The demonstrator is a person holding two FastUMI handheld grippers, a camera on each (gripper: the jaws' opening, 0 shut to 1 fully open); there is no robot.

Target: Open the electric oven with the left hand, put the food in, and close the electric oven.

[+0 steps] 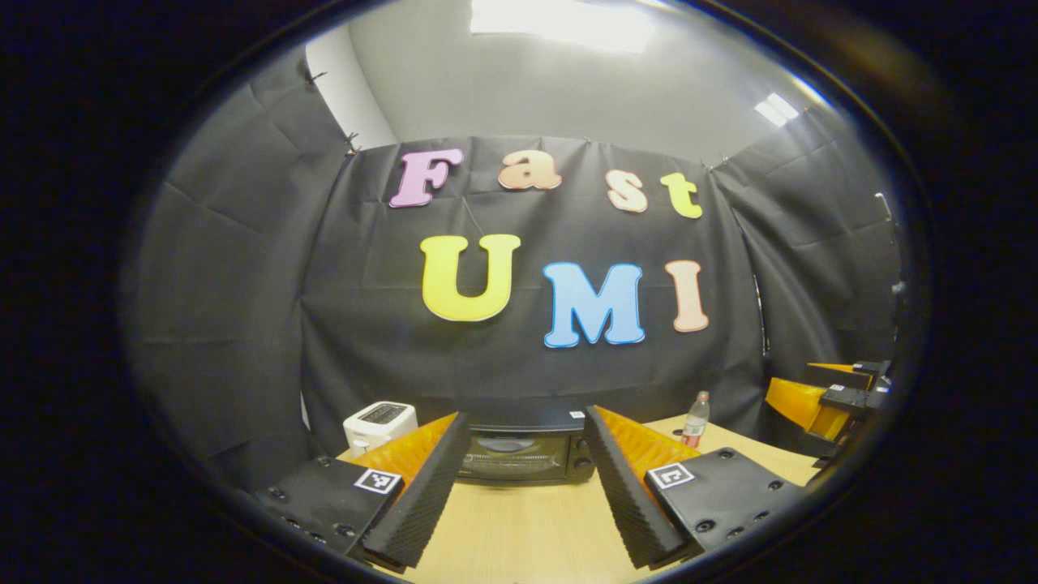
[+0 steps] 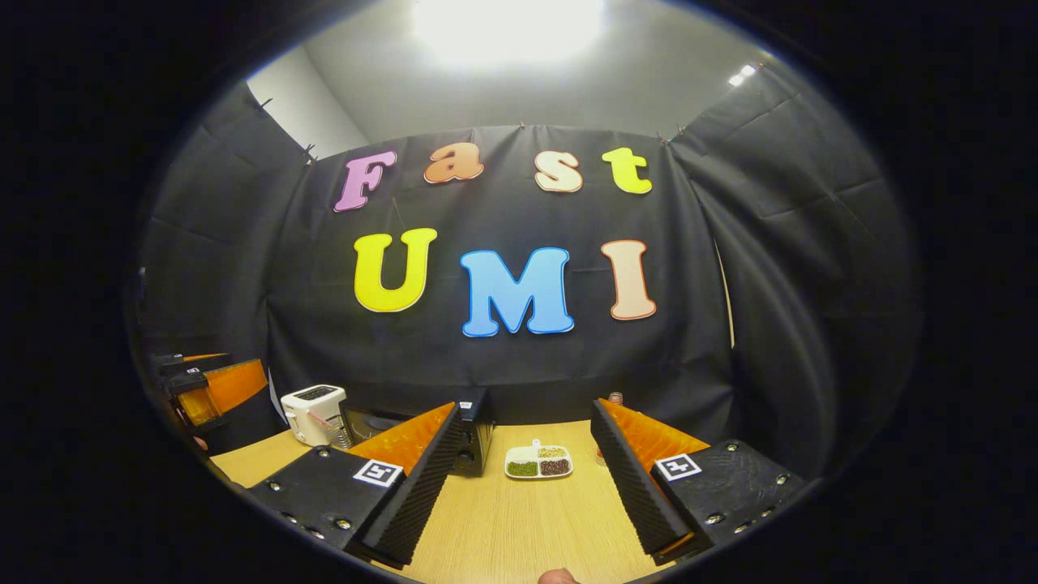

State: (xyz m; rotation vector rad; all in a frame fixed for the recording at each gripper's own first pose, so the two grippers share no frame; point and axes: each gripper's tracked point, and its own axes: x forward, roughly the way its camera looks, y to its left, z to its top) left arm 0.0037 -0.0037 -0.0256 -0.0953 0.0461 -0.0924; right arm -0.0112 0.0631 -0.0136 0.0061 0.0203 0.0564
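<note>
Your left gripper (image 1: 523, 487) hangs above the wooden table (image 1: 519, 535) with its 2 fingers spread wide and nothing between them. Straight ahead of it, at the back of the table against the cloth wall, sits the electric oven (image 1: 523, 454), its glass door shut. A white toaster (image 1: 379, 423) stands to the oven's left, and a clear bottle with a red cap (image 1: 695, 420) stands to its right.

Your right gripper (image 2: 523, 478) is also wide apart and empty. Between its fingers, farther along the table, lies the white divided food tray (image 2: 538, 462) with 3 compartments of green, dark and pale grains. In the right gripper view the tray rests just to the right of the oven, well apart from both grippers.
</note>
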